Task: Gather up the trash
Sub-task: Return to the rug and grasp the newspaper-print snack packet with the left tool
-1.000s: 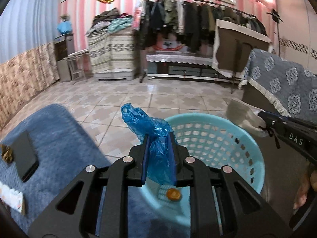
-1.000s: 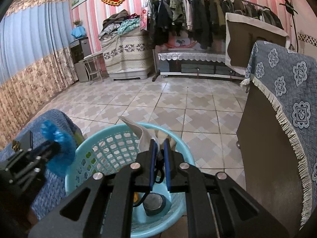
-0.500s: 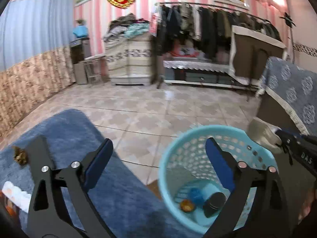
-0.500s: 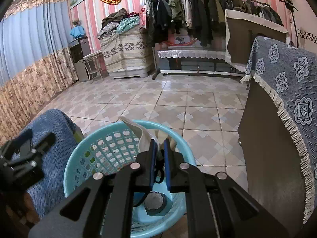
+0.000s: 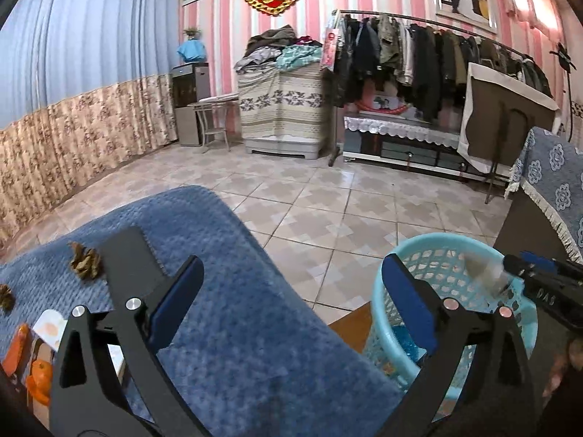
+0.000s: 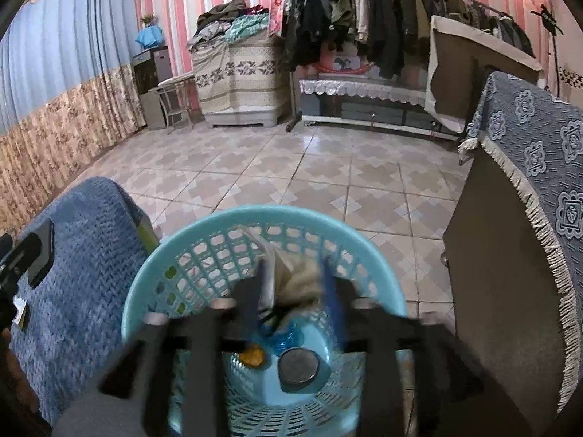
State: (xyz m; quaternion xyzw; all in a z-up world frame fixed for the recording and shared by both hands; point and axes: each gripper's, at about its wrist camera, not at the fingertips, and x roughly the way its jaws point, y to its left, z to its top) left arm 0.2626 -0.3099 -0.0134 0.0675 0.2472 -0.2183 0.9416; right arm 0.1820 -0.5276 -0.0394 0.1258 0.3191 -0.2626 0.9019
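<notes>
The crumpled paper wad sits between the right gripper's fingers, low centre of the right wrist view, directly above the turquoise basket. Those fingers have just been opening and now stand partly apart with the wad loose between them; motion blur makes it hard to say whether a pad is touching it. It looks light, soft and crushable, so a pinch anywhere across its bulk should do, and it should drop freely.

The left gripper is spread wide and holds nothing, hovering over the blue blanket at lower centre of the left wrist view.

In the basket, three things lie at the bottom: one blue plastic bag, limp and slippery; one orange scrap; one round grey lid, stiff and probably heaviest.

On the blanket, left side of the left wrist view: two brown dried scraps, brittle-looking, best nipped gently at the middle; orange peel pieces at the lower left edge, apparently two; one black phone, not trash.
</notes>
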